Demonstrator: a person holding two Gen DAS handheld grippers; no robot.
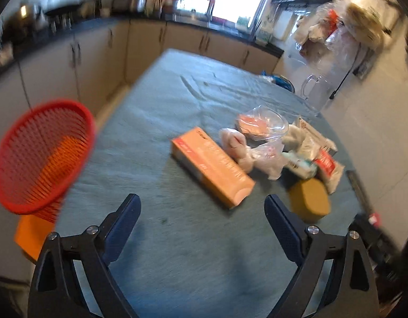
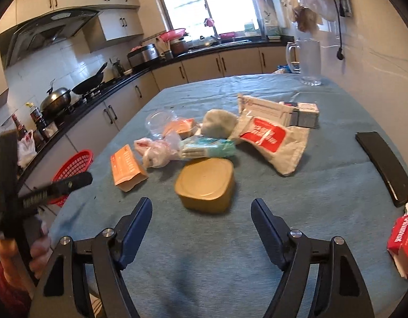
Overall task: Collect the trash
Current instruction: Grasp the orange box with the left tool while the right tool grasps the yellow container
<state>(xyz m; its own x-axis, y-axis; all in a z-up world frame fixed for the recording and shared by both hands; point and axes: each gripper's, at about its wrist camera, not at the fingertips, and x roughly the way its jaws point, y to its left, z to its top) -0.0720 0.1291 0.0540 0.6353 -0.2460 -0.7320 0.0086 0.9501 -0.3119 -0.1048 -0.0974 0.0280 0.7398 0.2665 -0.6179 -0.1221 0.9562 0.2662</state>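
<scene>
kitchen table [image 2: 323, 185] holds the trash pile [image 2: 204, 137] mid-cloth; red basket [image 1: 42, 156] sits off its left edge. left gripper [image 1: 202, 206] and right gripper [image 2: 201, 209] gape empty; loose bags could slip.

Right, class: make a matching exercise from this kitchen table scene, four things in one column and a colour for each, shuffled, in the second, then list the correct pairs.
Things:
1. basket
2. long flat box
3. tablecloth
4. rounded tub with a lid

Colours:
A. mustard yellow
B. blue-green
C. red
D. orange

Pairs: 1-C, 2-D, 3-B, 4-A
</scene>
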